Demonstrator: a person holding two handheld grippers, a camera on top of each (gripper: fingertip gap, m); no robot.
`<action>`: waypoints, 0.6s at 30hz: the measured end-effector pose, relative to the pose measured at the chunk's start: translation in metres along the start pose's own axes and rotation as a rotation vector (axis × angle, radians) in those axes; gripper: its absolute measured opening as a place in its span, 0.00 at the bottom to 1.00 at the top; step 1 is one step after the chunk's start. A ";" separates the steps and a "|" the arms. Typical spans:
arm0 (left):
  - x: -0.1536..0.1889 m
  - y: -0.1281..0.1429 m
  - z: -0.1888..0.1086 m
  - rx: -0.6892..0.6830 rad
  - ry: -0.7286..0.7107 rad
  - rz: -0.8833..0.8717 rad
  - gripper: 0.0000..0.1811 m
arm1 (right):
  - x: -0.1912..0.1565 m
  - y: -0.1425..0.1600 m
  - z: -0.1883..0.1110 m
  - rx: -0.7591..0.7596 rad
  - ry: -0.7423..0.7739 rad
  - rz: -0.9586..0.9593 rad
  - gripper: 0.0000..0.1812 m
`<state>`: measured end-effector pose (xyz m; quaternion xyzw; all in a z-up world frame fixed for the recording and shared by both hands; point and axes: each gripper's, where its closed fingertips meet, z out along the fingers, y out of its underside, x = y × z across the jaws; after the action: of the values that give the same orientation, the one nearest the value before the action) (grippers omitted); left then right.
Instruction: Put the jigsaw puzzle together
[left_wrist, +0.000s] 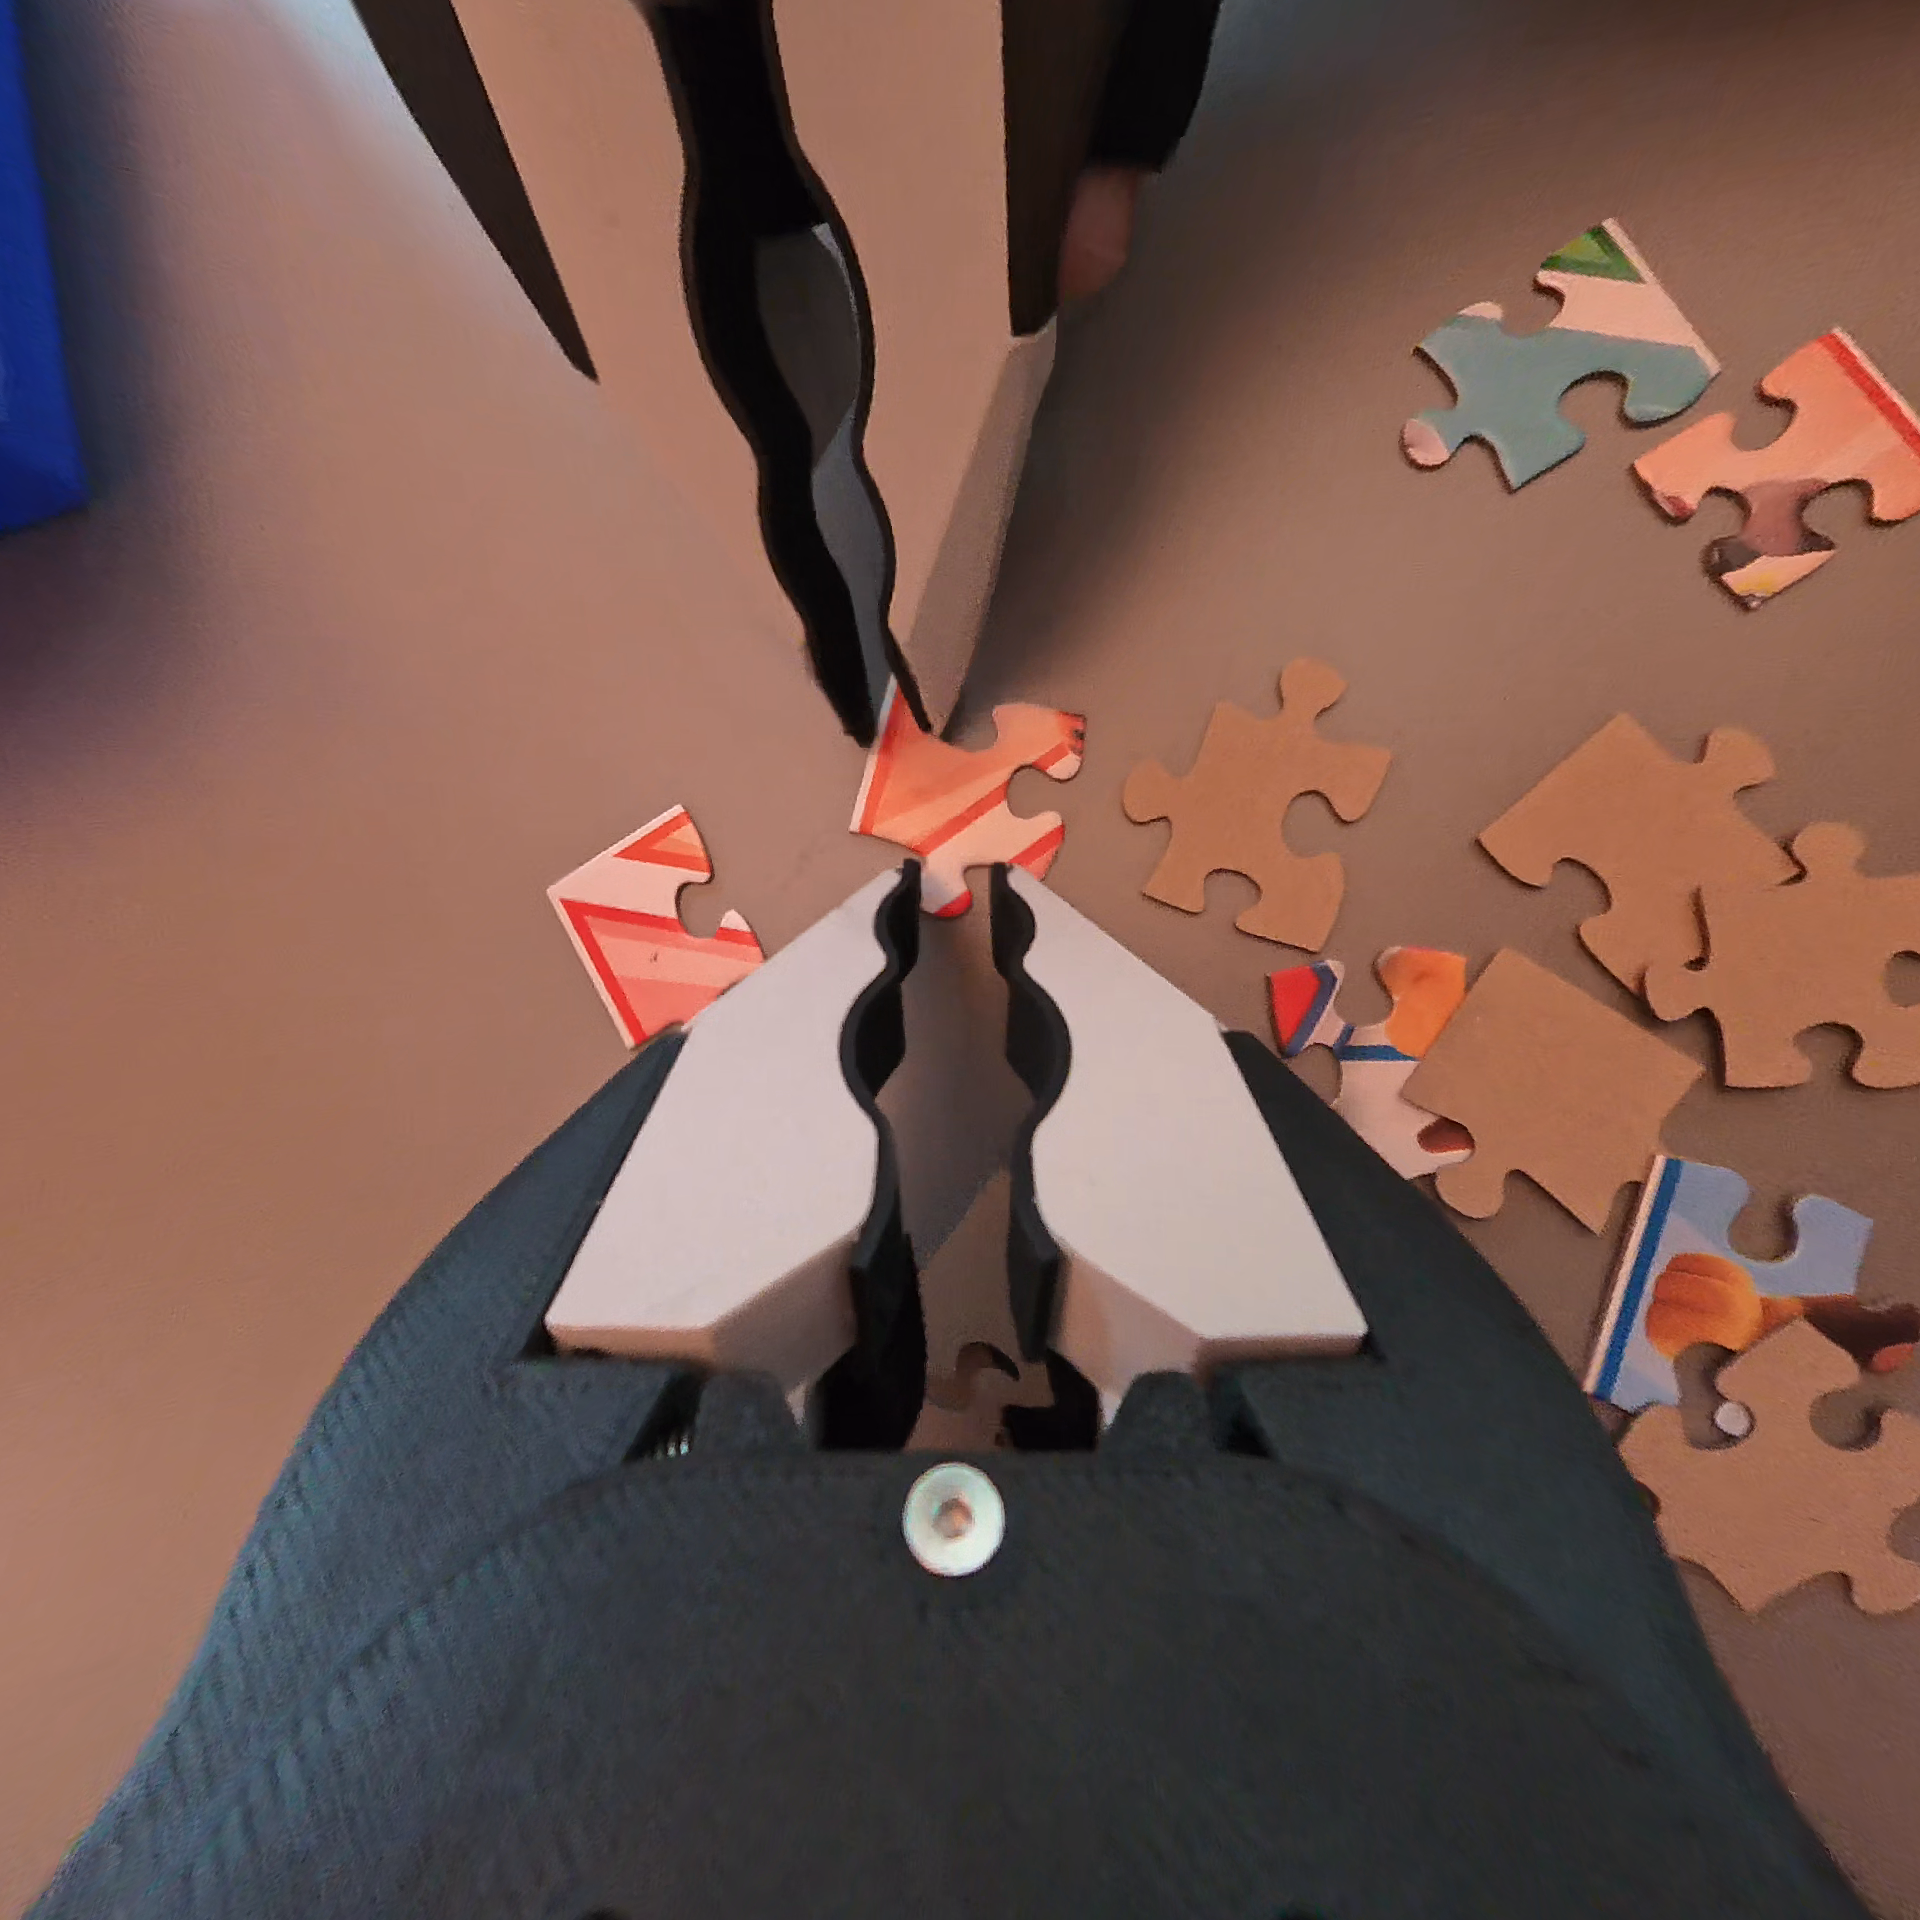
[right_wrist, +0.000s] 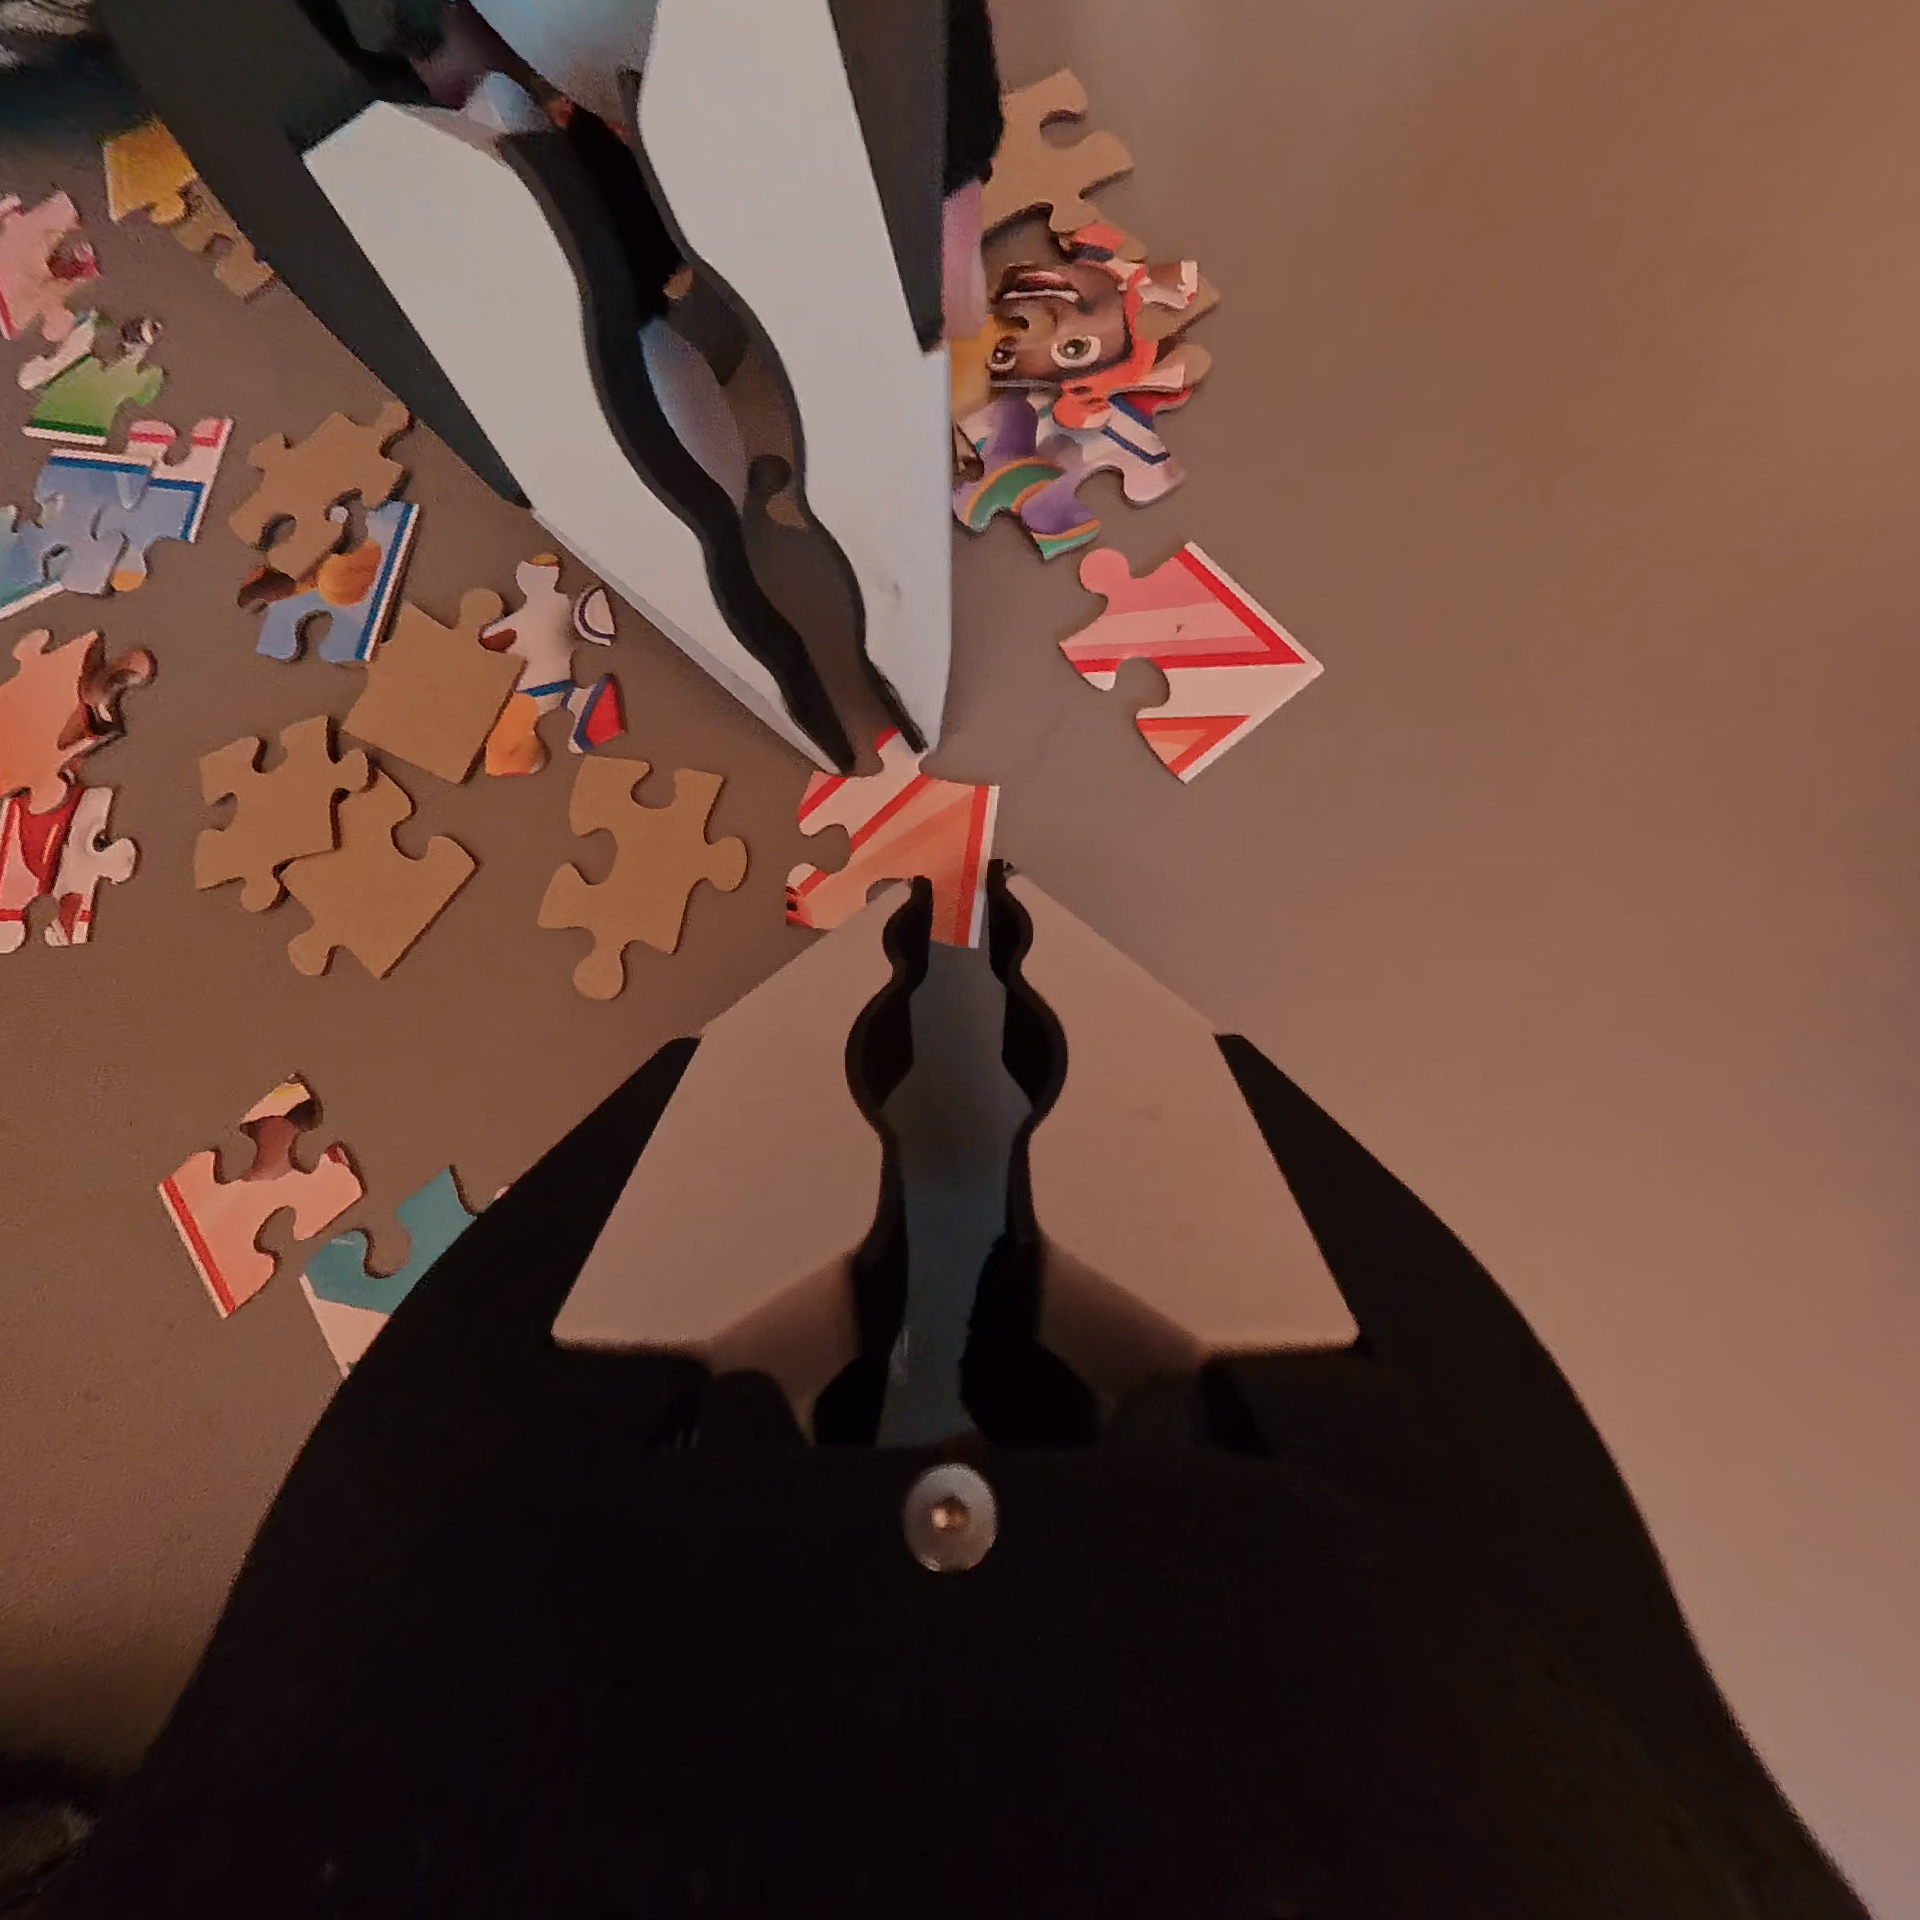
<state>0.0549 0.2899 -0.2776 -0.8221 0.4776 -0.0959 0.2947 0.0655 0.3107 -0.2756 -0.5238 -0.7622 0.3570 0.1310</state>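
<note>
The task piece is an orange-and-white striped jigsaw piece, lying face up on the grey-brown worktop. It has a straight red-edged side, a knob and two sockets, and sits between the two tools, near the centre of both views.

In the left wrist view, from left to right: a blue object stands at the far left edge. A second striped corner piece lies just beside the left tongs, well clear of the task piece. The left tongs are narrowly parted, tips at the piece's near knob; whether they pinch it cannot be told. The right tongs meet the piece's far corner from above, almost closed. To the right lie face-down brown pieces and several face-up coloured pieces, some overlapping.

In the right wrist view, from left to right: scattered loose pieces cover the left area. The right tongs straddle the red-edged corner with a small gap; contact is unclear. The left tongs touch the opposite edge. Beyond them sits an assembled cluster with a cartoon dog, then the corner piece, apart from the task piece.
</note>
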 end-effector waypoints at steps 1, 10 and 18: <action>0.002 -0.001 0.001 -0.001 0.021 0.002 0.04 | -0.002 0.000 0.001 0.002 -0.006 -0.003 0.04; 0.004 -0.002 0.002 0.005 0.011 0.060 0.02 | -0.003 -0.001 0.001 0.020 -0.028 0.006 0.05; 0.002 -0.004 -0.004 -0.027 -0.013 0.097 0.00 | -0.003 0.000 -0.001 -0.007 -0.005 -0.020 0.10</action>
<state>0.0571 0.2882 -0.2719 -0.8024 0.5163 -0.0696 0.2912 0.0677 0.3082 -0.2741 -0.5156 -0.7690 0.3545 0.1310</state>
